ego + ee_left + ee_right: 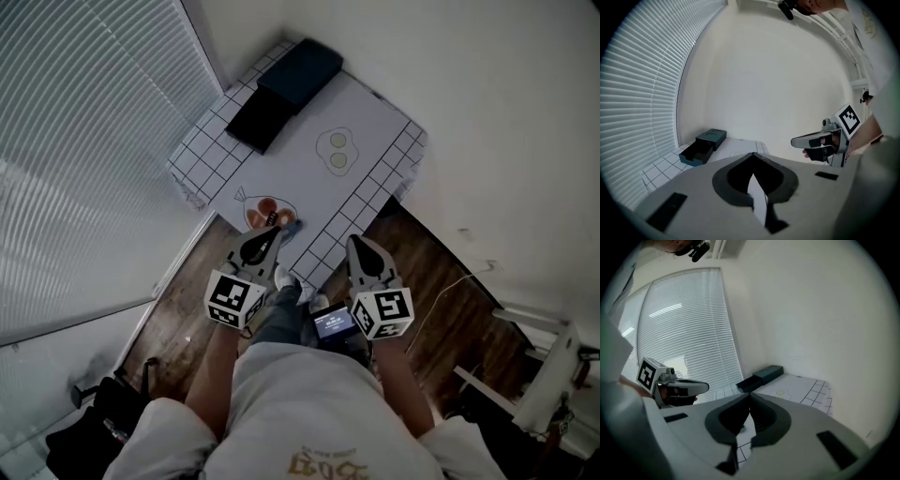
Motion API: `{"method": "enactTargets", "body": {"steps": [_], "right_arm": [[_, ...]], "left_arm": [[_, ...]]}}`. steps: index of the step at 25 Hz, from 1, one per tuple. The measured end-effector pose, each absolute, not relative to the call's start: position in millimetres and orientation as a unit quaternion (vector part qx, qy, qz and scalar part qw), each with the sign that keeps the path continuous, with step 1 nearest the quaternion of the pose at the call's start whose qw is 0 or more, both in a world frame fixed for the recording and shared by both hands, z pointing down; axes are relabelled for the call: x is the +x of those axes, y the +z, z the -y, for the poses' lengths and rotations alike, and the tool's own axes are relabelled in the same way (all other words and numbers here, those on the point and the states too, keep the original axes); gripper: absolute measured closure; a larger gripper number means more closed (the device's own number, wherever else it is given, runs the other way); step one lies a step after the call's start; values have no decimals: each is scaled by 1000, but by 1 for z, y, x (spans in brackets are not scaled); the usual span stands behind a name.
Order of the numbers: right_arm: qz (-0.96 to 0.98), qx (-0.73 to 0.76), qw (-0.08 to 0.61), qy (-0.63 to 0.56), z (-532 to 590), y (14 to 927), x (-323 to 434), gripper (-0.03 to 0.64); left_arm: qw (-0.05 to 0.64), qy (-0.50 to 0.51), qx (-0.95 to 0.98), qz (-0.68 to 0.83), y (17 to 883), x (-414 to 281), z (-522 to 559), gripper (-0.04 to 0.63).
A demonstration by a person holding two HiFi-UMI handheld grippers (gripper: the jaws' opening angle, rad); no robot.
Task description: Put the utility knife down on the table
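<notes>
A small blue object (290,226), possibly the utility knife, lies next to orange shapes (262,214) on the near end of the white gridded table (379,120); I cannot make it out clearly. My left gripper (273,232) (752,157) hangs just over that spot, jaws shut with nothing between them. My right gripper (359,246) (750,397) is held beside the table's near right edge, its jaws closed tip to tip and empty. Each gripper shows in the other's view, the right gripper (820,140) and the left gripper (677,389).
An open dark box (281,89) (703,146) (761,377) sits at the table's far end, with a fried-egg drawing (336,148) mid-table. Window blinds (84,141) run along the left. A black bag (94,422) and a white cable (450,281) lie on the wood floor.
</notes>
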State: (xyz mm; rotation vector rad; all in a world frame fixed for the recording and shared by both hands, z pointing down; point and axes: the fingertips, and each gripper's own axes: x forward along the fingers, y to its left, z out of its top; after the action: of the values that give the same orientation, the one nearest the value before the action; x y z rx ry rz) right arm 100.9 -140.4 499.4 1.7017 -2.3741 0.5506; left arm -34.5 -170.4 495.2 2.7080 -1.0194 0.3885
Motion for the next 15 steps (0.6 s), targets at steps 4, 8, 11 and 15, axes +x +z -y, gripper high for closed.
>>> {"method": "enactTargets", "body": {"steps": [4, 8, 11, 15], "right_arm": [[804, 567, 82, 160, 144, 482, 95, 609], [807, 568, 73, 147, 143, 468, 93, 609], [807, 570, 73, 139, 142, 461, 94, 609], [807, 574, 66, 123, 145, 445, 98, 609]], "left_arm": [[92, 117, 920, 362, 470, -39, 169, 588], [86, 97, 914, 384, 451, -52, 170, 588], [82, 86, 909, 399, 440, -63, 171, 588], [59, 85, 906, 410, 425, -74, 169, 588]]}}
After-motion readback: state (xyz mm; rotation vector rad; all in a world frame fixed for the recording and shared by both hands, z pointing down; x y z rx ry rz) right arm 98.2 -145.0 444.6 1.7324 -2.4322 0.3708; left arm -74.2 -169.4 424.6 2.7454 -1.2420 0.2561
